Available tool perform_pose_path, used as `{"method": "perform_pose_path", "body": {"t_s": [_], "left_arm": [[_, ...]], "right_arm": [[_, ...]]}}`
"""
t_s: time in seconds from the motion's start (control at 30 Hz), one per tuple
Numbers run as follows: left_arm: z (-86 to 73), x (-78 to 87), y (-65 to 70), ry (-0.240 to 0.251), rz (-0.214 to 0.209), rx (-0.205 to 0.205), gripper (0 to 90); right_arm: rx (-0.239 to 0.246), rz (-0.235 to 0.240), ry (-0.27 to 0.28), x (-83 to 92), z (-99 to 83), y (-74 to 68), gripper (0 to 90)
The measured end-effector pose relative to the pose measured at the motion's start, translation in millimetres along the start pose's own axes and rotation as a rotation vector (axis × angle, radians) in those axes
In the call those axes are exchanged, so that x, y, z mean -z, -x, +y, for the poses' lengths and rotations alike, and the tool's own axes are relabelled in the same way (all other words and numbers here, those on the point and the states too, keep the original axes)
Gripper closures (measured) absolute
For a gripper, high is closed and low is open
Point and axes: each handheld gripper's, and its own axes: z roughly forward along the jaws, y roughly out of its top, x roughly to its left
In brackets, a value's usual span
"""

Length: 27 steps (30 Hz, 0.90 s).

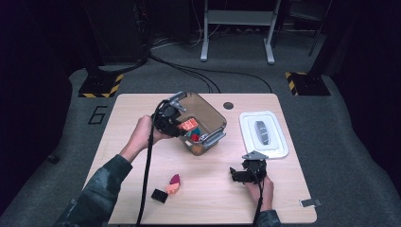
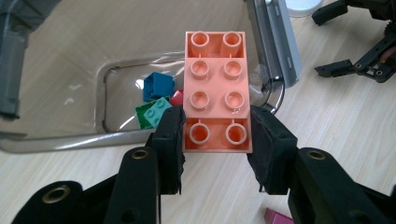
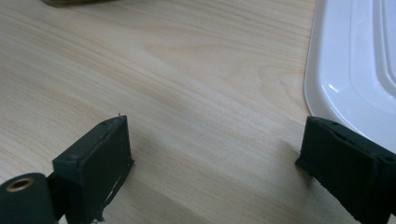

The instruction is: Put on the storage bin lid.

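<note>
One orange brick (image 2: 216,93) pinched in our left gripper (image 2: 215,135), over the clear bin (image 2: 60,70); next we release it inside. Right gripper (image 3: 212,154) spread, idle on table (image 3: 187,70).

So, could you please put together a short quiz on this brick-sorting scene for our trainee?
1. True or false: the left gripper is shut on the orange brick.
2. What lies right of the clear bin: (a) a white lid, (b) a cup, (c) a plate?
3. What do the right gripper jaws hold?

Key: 1 true; 2 (a), the white lid; 3 nothing, they stand open above the table.
</note>
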Motion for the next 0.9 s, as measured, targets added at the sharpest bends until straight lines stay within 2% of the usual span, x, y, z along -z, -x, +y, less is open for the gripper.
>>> {"method": "perform_pose_path", "body": {"t_s": [0.1,0.33,0.67,0.9], "left_arm": [[10.0,-9.9,3.9,-0.037,-0.012,-0.018,58.7],[22.3,-28.0,6.7,-0.136,-0.022,-0.053,58.7],[33.8,-39.3,9.6,-0.169,-0.049,-0.073,58.7],[40.3,-42.6,12.5,-0.200,-0.058,-0.111,58.6]], "right_arm": [[0.000,0.000,0.000,0.0,0.0,0.1,7.7],[0.000,0.000,0.000,0.0,0.0,0.2,7.7],[-0.003,0.001,0.001,0.0,0.0,0.1,7.7],[-0.005,0.001,0.002,0.0,0.0,0.1,7.7]]}}
